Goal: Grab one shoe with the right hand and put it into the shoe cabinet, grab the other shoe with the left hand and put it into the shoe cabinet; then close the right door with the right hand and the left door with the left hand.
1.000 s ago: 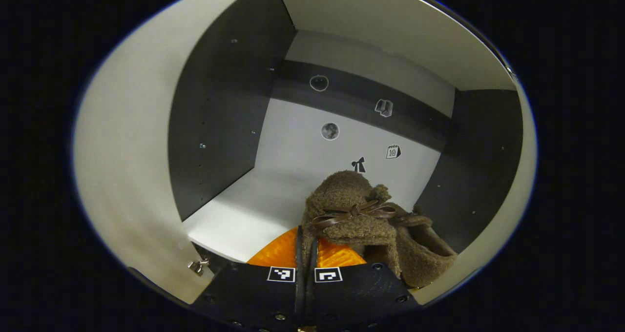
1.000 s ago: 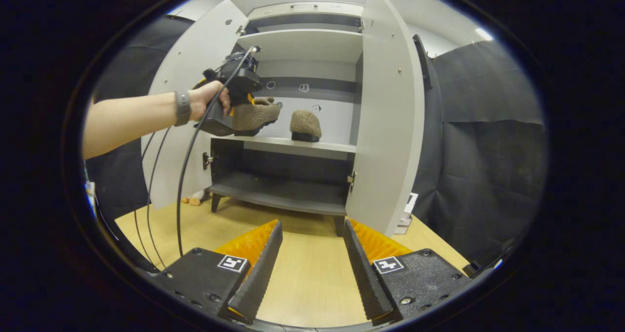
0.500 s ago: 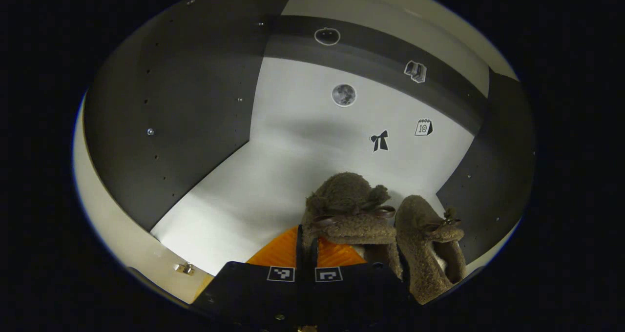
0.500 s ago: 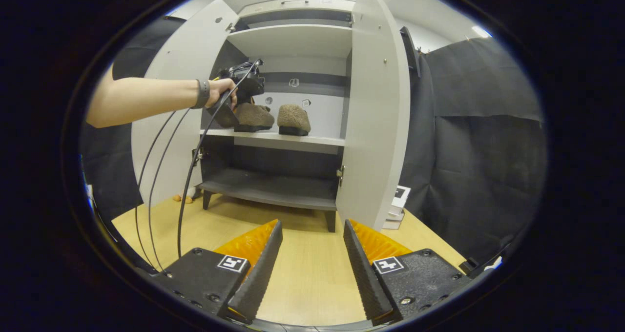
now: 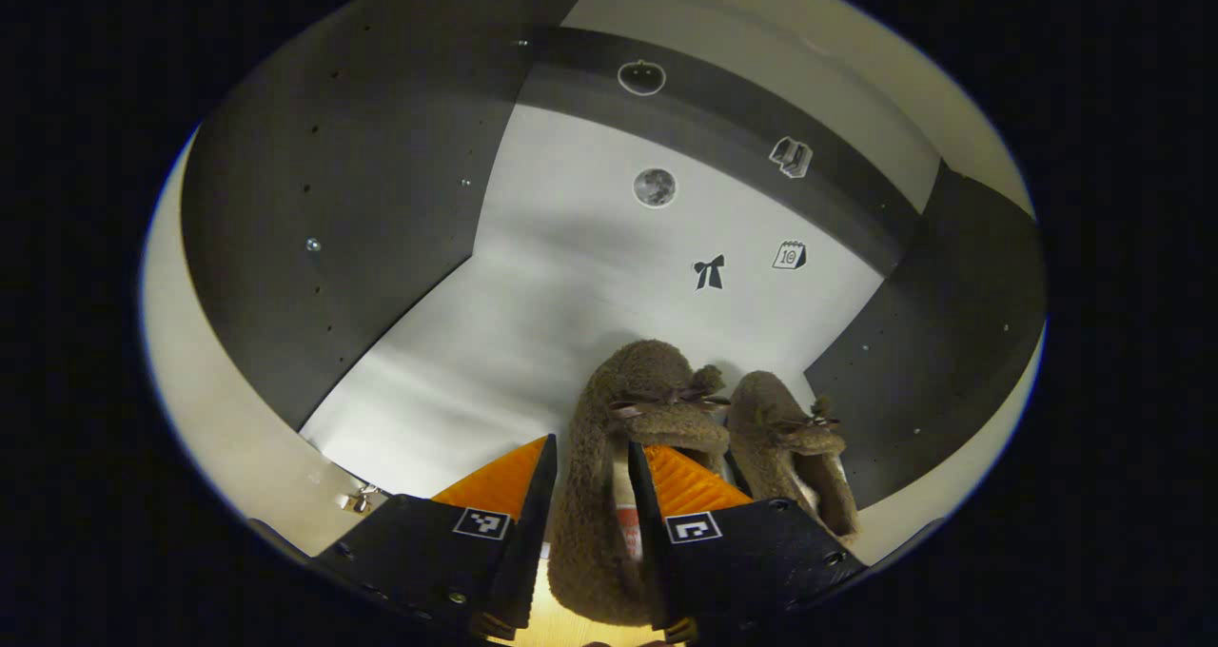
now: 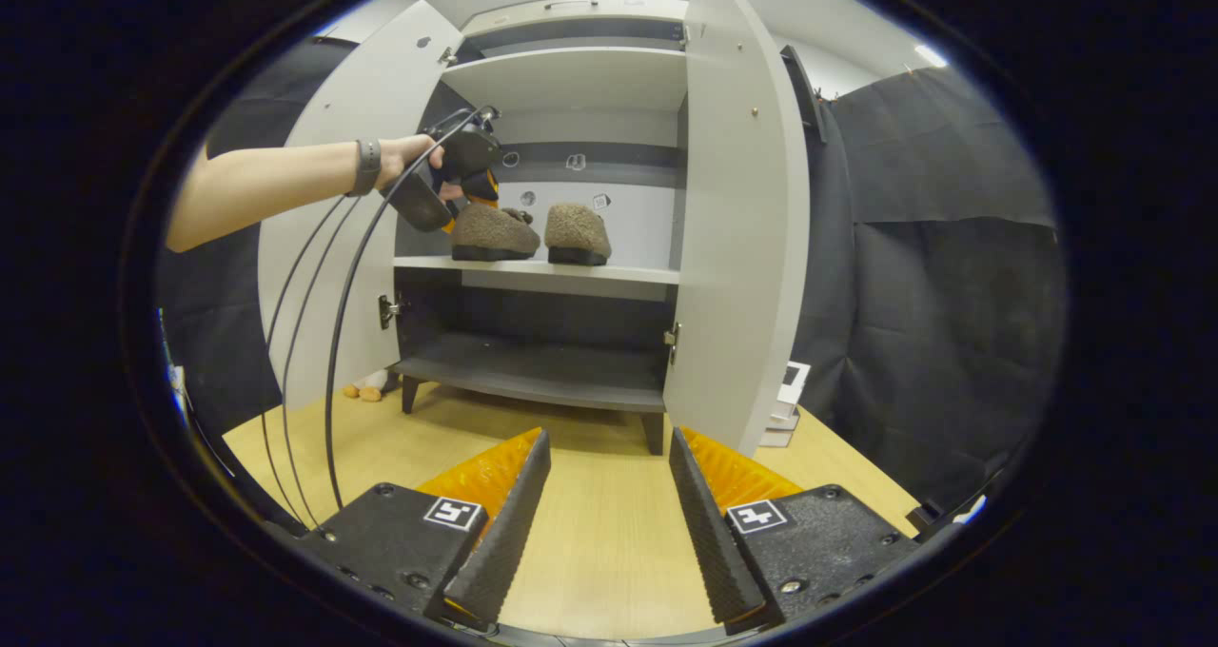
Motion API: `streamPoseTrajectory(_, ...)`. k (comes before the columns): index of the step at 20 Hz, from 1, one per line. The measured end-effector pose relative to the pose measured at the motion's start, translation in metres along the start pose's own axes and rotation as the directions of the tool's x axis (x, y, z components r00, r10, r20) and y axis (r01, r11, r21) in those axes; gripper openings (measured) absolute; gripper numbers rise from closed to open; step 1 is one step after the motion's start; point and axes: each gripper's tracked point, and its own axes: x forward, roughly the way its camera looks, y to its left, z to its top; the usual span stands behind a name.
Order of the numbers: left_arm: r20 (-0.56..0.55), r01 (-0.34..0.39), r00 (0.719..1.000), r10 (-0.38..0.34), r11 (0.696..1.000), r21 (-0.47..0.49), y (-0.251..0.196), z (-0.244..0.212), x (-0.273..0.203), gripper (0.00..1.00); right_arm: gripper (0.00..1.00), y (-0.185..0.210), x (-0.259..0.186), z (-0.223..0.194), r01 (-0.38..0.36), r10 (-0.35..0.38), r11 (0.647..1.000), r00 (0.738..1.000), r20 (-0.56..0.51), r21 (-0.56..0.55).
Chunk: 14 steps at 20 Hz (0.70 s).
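Two brown fuzzy shoes stand side by side on the cabinet's white middle shelf (image 5: 457, 371). My left gripper (image 5: 590, 445) is open, its fingers straddling the heel side of the left shoe (image 5: 638, 390) without pressing it. The other shoe (image 5: 790, 433) sits just to its right. In the right gripper view, both shoes (image 6: 490, 233) (image 6: 576, 230) rest on the shelf (image 6: 571, 272), and a hand holds the left gripper (image 6: 457, 166) at the left one. My right gripper (image 6: 609, 438) hangs open and holds nothing, low over the wooden floor in front of the cabinet.
Both cabinet doors stand open: the left door (image 6: 347, 247) and the right door (image 6: 742, 247). A dark lower shelf (image 6: 542, 371) lies under the shoes. Cables (image 6: 328, 343) trail from the left gripper. A small stack (image 6: 788, 400) sits right of the cabinet.
The left gripper has opened and let go of the shoe, which now rests on the shelf beside the other one. The right gripper has barely moved.
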Motion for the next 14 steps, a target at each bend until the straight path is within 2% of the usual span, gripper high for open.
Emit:
streamPoseTrajectory(3, 0.077, 0.047, 0.996, -0.05, 0.998, 0.04, -0.01, 0.007, -0.041, 0.53, 0.8, 0.006, -0.002, 0.002, -0.017, 0.017, 1.0, 1.0, 0.008, -0.004)
streamPoseTrajectory(4, 0.111, 0.067, 0.991, -0.073, 0.996, 0.052, -0.014, 0.008, -0.058, 0.43, 0.8, 0.007, -0.002, 0.002, -0.022, 0.022, 1.0, 1.0, 0.009, -0.007)
streamPoseTrajectory(5, 0.146, 0.087, 0.985, -0.097, 0.994, 0.074, -0.019, 0.009, -0.073, 0.62, 0.8, 0.009, -0.001, 0.003, -0.027, 0.027, 1.0, 1.0, 0.009, -0.008)
streamPoseTrajectory(6, 0.178, 0.104, 0.977, -0.122, 0.989, 0.105, -0.021, 0.006, -0.091, 0.87, 0.8, 0.01, -0.002, 0.004, -0.032, 0.033, 0.999, 0.999, 0.009, -0.007)
streamPoseTrajectory(7, 0.22, 0.116, 0.965, -0.145, 0.984, 0.137, -0.024, 0.003, -0.107, 0.92, 0.8, 0.012, -0.001, 0.005, -0.038, 0.038, 0.999, 0.999, 0.011, -0.004)
streamPoseTrajectory(8, 0.267, 0.125, 0.949, -0.166, 0.978, 0.164, -0.025, -0.001, -0.123, 0.8, 0.8, 0.013, -0.001, 0.007, -0.043, 0.043, 0.999, 0.999, 0.013, 0.0)
streamPoseTrajectory(11, 0.383, 0.126, 0.9, -0.207, 0.966, 0.226, -0.025, -0.026, -0.167, 0.81, 0.8, 0.015, -0.001, 0.016, -0.055, 0.055, 0.998, 0.998, 0.026, 0.003)
streamPoseTrajectory(12, 0.408, 0.111, 0.889, -0.208, 0.962, 0.249, -0.02, -0.038, -0.179, 0.81, 0.84, 0.016, -0.001, 0.018, -0.057, 0.057, 0.998, 0.998, 0.03, 0.002)
streamPoseTrajectory(14, 0.462, 0.074, 0.861, -0.212, 0.952, 0.298, -0.011, -0.062, -0.196, 0.82, 0.84, 0.018, -0.001, 0.023, -0.064, 0.064, 0.998, 0.997, 0.037, 0.0)
